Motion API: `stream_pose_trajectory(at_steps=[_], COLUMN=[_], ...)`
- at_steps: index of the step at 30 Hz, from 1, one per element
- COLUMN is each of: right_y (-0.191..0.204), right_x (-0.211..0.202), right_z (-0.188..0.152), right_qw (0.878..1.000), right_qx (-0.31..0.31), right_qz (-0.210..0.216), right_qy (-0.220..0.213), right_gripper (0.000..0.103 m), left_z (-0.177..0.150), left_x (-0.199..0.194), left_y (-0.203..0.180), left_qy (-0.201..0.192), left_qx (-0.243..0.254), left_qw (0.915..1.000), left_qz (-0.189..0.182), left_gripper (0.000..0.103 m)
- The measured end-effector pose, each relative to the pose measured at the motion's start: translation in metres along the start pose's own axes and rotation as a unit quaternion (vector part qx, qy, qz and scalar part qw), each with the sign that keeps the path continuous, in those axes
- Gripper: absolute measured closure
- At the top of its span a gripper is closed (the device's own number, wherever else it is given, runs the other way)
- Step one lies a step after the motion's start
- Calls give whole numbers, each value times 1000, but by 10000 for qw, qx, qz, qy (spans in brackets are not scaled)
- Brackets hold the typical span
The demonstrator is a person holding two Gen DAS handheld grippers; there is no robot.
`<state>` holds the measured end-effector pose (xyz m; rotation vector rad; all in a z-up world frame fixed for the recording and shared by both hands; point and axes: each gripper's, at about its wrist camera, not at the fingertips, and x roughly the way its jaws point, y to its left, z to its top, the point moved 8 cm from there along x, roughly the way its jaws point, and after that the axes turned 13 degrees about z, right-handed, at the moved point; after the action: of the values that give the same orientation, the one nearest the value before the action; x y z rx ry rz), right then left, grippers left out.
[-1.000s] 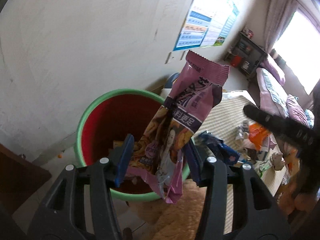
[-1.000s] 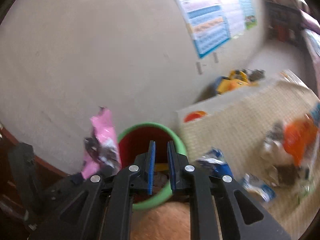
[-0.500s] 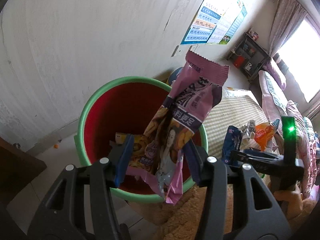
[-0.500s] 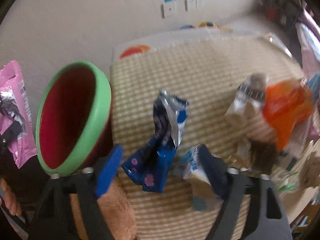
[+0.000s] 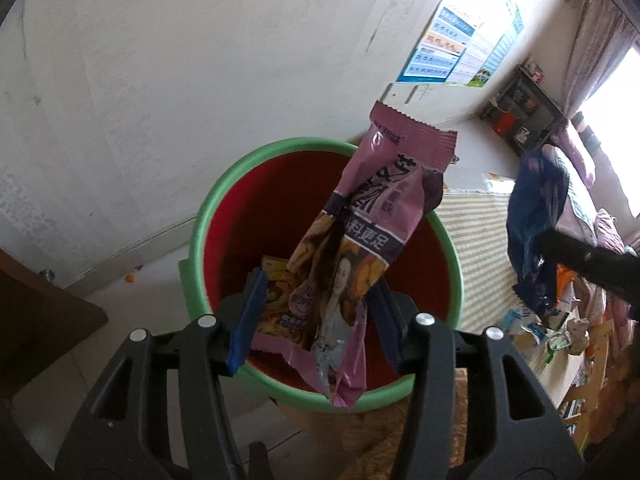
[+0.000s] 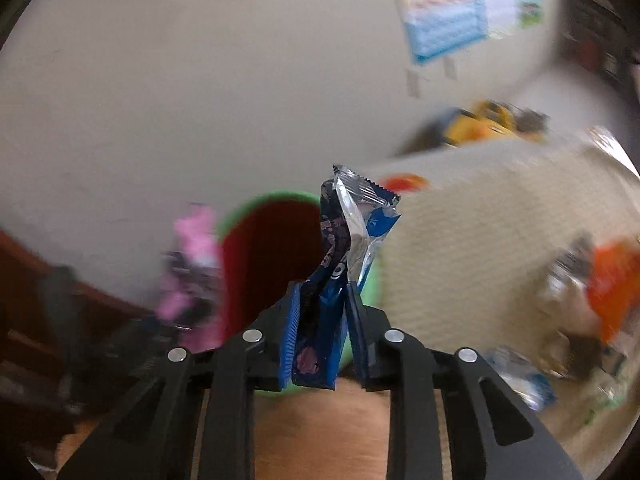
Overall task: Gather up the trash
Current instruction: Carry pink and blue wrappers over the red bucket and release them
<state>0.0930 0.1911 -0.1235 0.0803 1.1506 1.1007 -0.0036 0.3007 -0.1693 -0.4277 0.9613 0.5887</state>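
Note:
My left gripper (image 5: 316, 312) is shut on a purple snack wrapper (image 5: 372, 224) and holds it upright over the mouth of a red bin with a green rim (image 5: 224, 196). A yellow wrapper (image 5: 276, 276) lies inside the bin. My right gripper (image 6: 322, 320) is shut on a blue snack wrapper (image 6: 336, 268), silver inside, and holds it near the bin (image 6: 264, 240). That blue wrapper (image 5: 536, 216) also hangs at the right of the left wrist view. The purple wrapper (image 6: 192, 264) shows blurred at left in the right wrist view.
A table with a striped woven mat (image 6: 472, 240) stands right of the bin, with an orange wrapper (image 6: 612, 288) and several other wrappers (image 5: 532, 320) on it. A white wall is behind. A dark wooden cabinet (image 5: 36, 312) stands at left. A tan furry surface (image 6: 320, 428) lies below.
My right gripper has closed on the blue wrapper from the mat and lifted it toward the bin. My left gripper has moved closer over the bin with the purple wrapper.

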Motion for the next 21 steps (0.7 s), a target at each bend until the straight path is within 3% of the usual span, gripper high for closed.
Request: stream_pose_trajectory(at_steps=[1,2,3,4,9,13,17,21], right_y=[9,14,17,19,16,-3,-50,-113], right_x=[6,12,16,17,6,-14,-48,-90], right_z=[2,4,5,7,9,-9,-33,-67], right_qw=[9999,9999,9999,9999,9998,9991,9941,9799], right_qx=[-85,-132,-145,-132,98,287,617,1212], right_qz=[60,81,91,92,109,-188,-766,-1478], right_qy=[26,40,13,-26,-154,-250,-462,-563], right_gripper=[69,52,44,41,40,38,34,30], left_z=[0,0,0,1,1,-2,-5,-7], left_x=[1,2,1,2,2,1,-2,-5], left_y=[1,2,4,6,10,4,-7,-22], left_qy=[1,13,1,-23,-24,-19,-35,-56], left_qx=[-2,2,-11,-31,-71,-8,147,289], left_qw=[10000,10000,10000,10000,9999,10000,9999,9996], left_qz=[10,34,71,79,90,31,-21,-54], left_gripper=[42,36,27,26,26,26,26,26])
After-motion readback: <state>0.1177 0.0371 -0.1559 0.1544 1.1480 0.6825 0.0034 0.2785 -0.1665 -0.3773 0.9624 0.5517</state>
